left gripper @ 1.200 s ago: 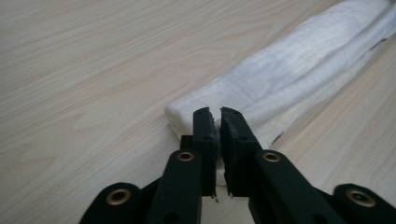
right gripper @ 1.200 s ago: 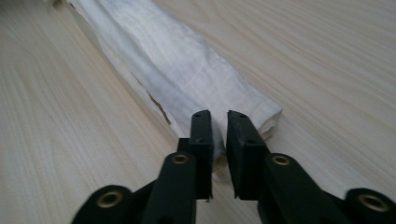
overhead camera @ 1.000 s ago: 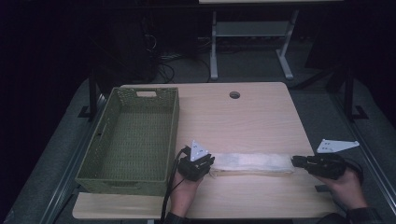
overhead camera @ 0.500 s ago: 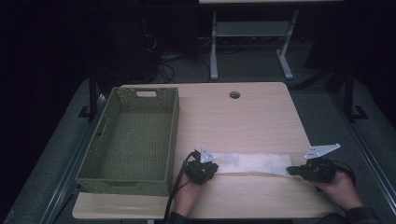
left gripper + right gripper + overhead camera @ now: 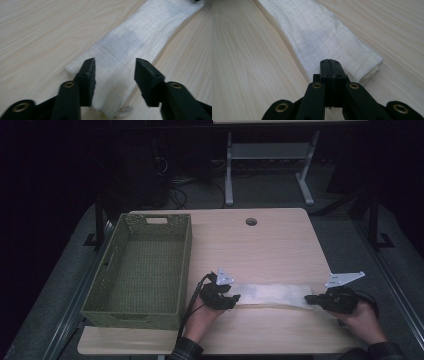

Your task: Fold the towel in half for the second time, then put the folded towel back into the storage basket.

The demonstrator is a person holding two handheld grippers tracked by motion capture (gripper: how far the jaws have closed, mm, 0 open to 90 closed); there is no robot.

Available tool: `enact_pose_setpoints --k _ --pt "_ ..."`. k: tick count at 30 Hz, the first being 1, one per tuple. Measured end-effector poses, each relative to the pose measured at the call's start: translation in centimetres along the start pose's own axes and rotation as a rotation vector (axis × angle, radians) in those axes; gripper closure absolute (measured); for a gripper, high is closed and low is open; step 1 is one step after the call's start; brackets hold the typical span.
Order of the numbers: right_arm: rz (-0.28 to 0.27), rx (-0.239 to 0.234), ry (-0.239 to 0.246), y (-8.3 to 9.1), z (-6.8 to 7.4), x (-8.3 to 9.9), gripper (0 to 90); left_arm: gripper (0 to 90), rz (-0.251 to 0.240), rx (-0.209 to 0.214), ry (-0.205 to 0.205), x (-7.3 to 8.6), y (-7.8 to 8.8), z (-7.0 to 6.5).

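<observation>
While left hand-held gripper (image 5: 115, 72) just opened, folded cloth (image 5: 272, 295) lies crosswise; right hand-held gripper (image 5: 329, 65) pinches end.

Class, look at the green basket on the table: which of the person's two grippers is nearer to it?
The left. The left gripper sits just beside the green basket, at the near end of the folded white cloth. The right gripper is at the cloth's far end.

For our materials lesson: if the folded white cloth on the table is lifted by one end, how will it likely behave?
The folded white cloth looks thin and woven, so it would probably droop, not stay stiff. Its stacked layers may slide open, since nothing visibly binds them. It seems light; on the smooth wooden table a push would likely bunch it.
</observation>
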State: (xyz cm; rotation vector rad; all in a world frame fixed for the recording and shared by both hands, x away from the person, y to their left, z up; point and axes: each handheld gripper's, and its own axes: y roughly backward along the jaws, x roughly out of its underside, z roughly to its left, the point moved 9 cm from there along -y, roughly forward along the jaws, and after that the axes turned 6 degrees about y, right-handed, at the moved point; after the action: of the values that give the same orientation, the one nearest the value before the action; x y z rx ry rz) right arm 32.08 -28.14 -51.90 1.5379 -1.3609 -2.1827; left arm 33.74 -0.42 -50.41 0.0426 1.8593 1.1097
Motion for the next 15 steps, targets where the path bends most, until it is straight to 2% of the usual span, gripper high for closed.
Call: enact_pose_setpoints --k 1,2,7,10,15 --pt "0.009 0.000 -0.008 -0.2 0.0 0.0 89.5 46.9 0.010 0.013 0.002 0.1 0.0 0.0" --pt "0.028 0.004 -0.016 -0.5 0.1 0.1 89.5 41.9 0.012 0.023 -0.005 0.1 0.0 0.1" --pt "0.056 0.023 -0.022 -1.0 -0.1 0.3 89.6 34.7 0.009 0.032 -0.013 0.3 0.2 0.3" --pt "0.075 0.038 -0.029 -1.3 -0.3 0.2 89.6 32.9 -0.013 0.049 -0.014 0.5 0.5 0.0" --pt "0.087 0.079 -0.051 -1.7 -1.1 -0.3 89.6 31.6 -0.028 0.042 -0.023 0.9 1.1 -0.3"
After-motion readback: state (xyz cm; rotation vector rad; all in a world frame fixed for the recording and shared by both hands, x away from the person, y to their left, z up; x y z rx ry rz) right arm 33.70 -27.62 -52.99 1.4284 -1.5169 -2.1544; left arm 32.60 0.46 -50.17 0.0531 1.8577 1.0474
